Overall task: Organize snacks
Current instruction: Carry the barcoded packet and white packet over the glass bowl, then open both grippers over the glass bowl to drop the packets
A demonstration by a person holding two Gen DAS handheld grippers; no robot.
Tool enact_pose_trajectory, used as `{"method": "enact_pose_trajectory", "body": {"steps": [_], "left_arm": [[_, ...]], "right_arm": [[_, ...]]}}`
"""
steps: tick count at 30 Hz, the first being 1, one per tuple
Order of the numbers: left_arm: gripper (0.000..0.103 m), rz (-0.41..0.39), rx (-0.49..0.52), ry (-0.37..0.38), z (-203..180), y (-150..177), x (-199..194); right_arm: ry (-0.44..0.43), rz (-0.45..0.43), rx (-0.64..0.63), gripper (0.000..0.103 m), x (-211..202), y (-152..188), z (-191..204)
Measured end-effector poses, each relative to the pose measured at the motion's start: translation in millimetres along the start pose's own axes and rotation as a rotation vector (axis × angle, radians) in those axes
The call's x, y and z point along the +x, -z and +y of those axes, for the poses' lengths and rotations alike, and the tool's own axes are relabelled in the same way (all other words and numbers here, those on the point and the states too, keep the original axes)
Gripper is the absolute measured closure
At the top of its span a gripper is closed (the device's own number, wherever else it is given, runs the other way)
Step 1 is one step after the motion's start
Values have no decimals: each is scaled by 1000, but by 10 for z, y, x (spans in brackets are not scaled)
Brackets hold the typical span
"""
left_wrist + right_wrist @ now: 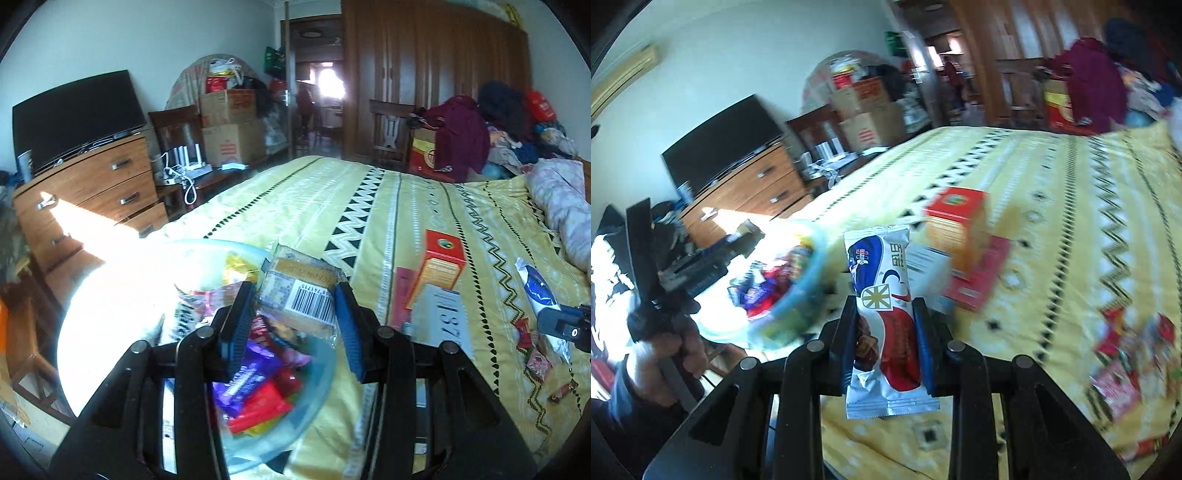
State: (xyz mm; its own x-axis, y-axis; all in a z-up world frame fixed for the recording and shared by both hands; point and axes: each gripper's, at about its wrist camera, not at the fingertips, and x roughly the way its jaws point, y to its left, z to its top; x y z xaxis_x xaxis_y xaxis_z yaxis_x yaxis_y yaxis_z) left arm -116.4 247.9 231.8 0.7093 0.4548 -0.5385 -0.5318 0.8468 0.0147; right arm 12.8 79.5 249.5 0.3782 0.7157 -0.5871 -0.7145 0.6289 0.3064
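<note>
My left gripper (295,295) is shut on a clear-wrapped cracker pack (299,288) with a barcode, held over a pale blue glass bowl (314,398) full of coloured snack wrappers. My right gripper (884,306) is shut on a white, blue and red snack packet (882,295) and holds it upright above the bed. The bowl (809,288) lies to its left, beside the hand-held left gripper (701,266). The right gripper's tip (565,325) and its packet (539,291) show at the right edge of the left wrist view.
A yellow patterned bedspread (369,206) carries an orange box (441,264) on flat red and white boxes (975,273). Small loose snacks (1126,354) lie at the right. A wooden dresser (88,192) with a TV, cartons and a wardrobe stand beyond.
</note>
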Motion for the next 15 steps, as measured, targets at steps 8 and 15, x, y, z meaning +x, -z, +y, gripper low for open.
{"method": "enact_pose_trajectory", "body": {"steps": [8,15], "left_arm": [[58,100,-104,-120,838,36,416],[55,209,-198,-184,1375,151,727]], "right_arm": [[-153,143,-74,72,1148,-504,1072],[-201,253,-93,71,2044,-631,1561]]}}
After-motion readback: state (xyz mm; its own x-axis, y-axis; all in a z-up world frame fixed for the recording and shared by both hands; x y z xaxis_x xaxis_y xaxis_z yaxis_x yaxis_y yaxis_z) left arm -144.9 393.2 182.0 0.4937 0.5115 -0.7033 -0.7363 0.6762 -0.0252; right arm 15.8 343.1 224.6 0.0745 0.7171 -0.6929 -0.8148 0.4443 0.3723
